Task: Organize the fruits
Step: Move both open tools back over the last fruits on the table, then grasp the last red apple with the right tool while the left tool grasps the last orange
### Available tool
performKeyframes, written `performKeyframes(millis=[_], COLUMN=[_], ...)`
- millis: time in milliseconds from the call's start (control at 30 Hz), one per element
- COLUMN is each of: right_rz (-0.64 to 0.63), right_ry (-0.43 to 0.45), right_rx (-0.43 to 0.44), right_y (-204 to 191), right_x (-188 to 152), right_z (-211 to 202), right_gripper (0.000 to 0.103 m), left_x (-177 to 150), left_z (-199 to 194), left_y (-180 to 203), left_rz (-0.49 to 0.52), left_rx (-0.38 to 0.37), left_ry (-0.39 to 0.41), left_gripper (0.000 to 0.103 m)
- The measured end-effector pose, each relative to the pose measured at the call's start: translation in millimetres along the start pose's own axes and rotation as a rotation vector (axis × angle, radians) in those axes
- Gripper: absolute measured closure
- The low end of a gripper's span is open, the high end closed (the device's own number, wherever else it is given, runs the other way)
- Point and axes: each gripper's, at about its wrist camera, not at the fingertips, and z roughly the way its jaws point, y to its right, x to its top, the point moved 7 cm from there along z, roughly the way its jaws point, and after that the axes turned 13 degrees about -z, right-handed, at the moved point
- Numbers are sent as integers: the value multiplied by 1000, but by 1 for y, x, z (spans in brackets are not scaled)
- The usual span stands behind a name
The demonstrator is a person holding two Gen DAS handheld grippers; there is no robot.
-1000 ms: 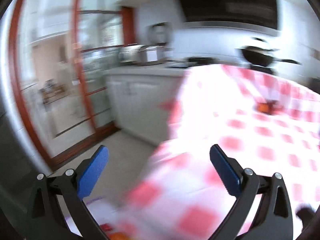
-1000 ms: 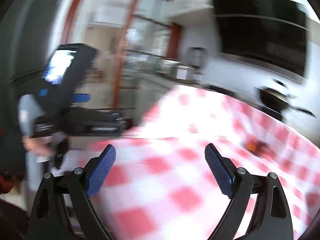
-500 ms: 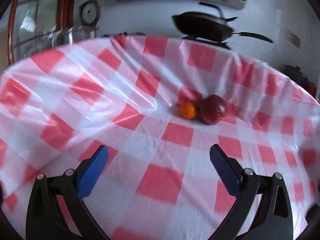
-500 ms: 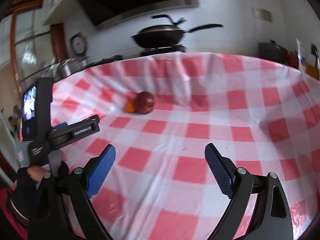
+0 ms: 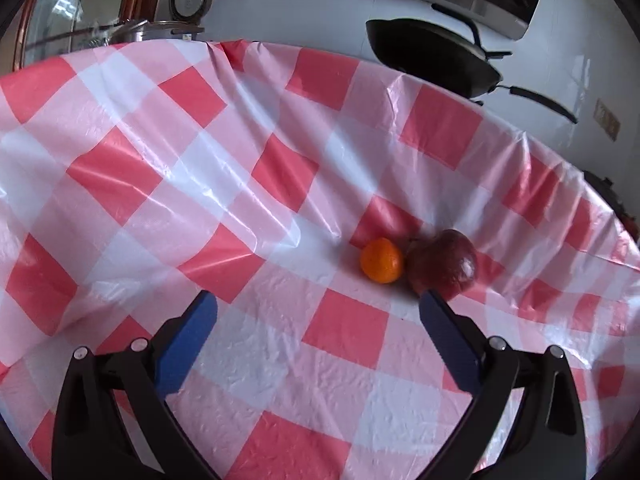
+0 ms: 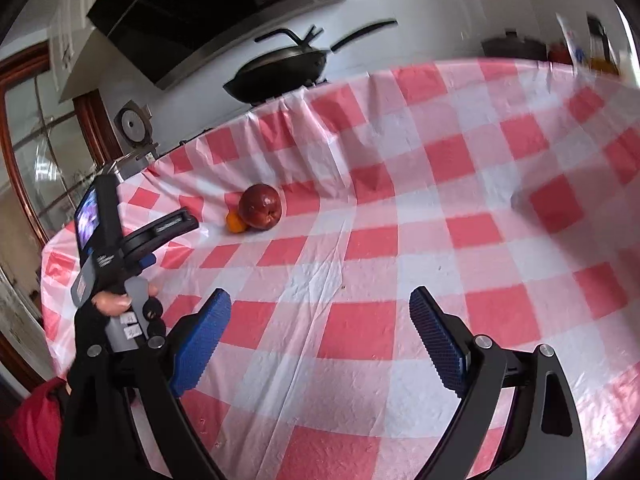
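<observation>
Nearest the left wrist camera, the left gripper point(image 5: 316, 312) hung over the tablecloth point(image 5: 160, 184) with its blue-padded fingers point(image 5: 186, 344) spread wide and nothing between them. The right-hand pad's tip lay just in front of the apple point(image 5: 444, 264), though whether it touched the fruit could not be told. The cloth under it was thin glossy plastic in red, pink and white checks, wrinkled and creased.

Just beyond the fingertips sat the two fruits, side by side and touching. The orange point(image 5: 381, 260) was small, round and bright, with a finely dimpled skin. The apple to its right was larger, dark red and glossy, with a small highlight on its flank.

From the right wrist camera, the right gripper point(image 6: 320, 312) was likewise spread wide and held nothing, hovering above the cloth point(image 6: 400, 240) well short of the fruit. To its left, the person's hand point(image 6: 112, 300) gripped the handle of the left gripper point(image 6: 156, 232), which pointed toward the fruits. Farther out, the apple point(image 6: 261, 206) showed its stem dimple, tilted toward the camera, and the orange point(image 6: 235, 222) peeked out from behind its left side, partly hidden.

Past the far edge of the table stood a black wok point(image 5: 432, 56) with a long handle, under a dark range hood point(image 6: 208, 12). A wood-framed glass door point(image 6: 36, 152) stood at the left.
</observation>
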Motion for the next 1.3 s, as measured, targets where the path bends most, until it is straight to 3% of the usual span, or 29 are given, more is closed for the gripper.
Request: performKeyframes(millis=[100, 233, 400, 500, 567, 633, 733, 867, 933, 1000, 1033, 1100, 1300], right_rz=[14, -55, -167, -19, 86, 209, 293, 326, 349, 313, 303, 303, 317], right_ry=[-44, -114, -229, -258, -233, -227, -274, -314, -330, -313, -304, -296, -274], right_rx=[9, -5, -40, 32, 22, 17, 24, -108, -134, -177, -189, -195, -110], right_y=[-2, -16, -43, -47, -45, -47, -58, -64, -63, -68, -69, -68, -59], right_x=[3, 21, 48, 70, 88, 103, 107, 97, 90, 91, 91, 90, 81], right_z=[21, 66, 146, 179, 191, 210, 238, 266, 274, 276, 275, 273, 252], right_gripper=[15, 15, 15, 15, 15, 15, 15, 15, 14, 19, 29, 38, 41], left_x=[3, 6, 16, 20, 22, 23, 24, 24, 24, 24, 23, 23, 23], left_z=[2, 12, 6, 4, 4, 4, 2, -1, -1, 0, 0, -1, -5], left_y=[-10, -30, -58, -74, -79, -81, -81, -83, -84, -84, -84, -82, -65], left_rz=[-48, -176, -266, -340, -365, -373, -367, -366, -375, -380, -380, -365, -265], left_rx=[-58, -74, -8, 18, 25, 28, 31, 39, 35, 33, 36, 34, 36], left_ry=[-45, -107, -46, -26, -22, -22, -14, -3, -8, -13, -11, -4, 23], left_gripper=[2, 2, 2, 2, 2, 2, 2, 2, 2, 2, 2, 2, 2])
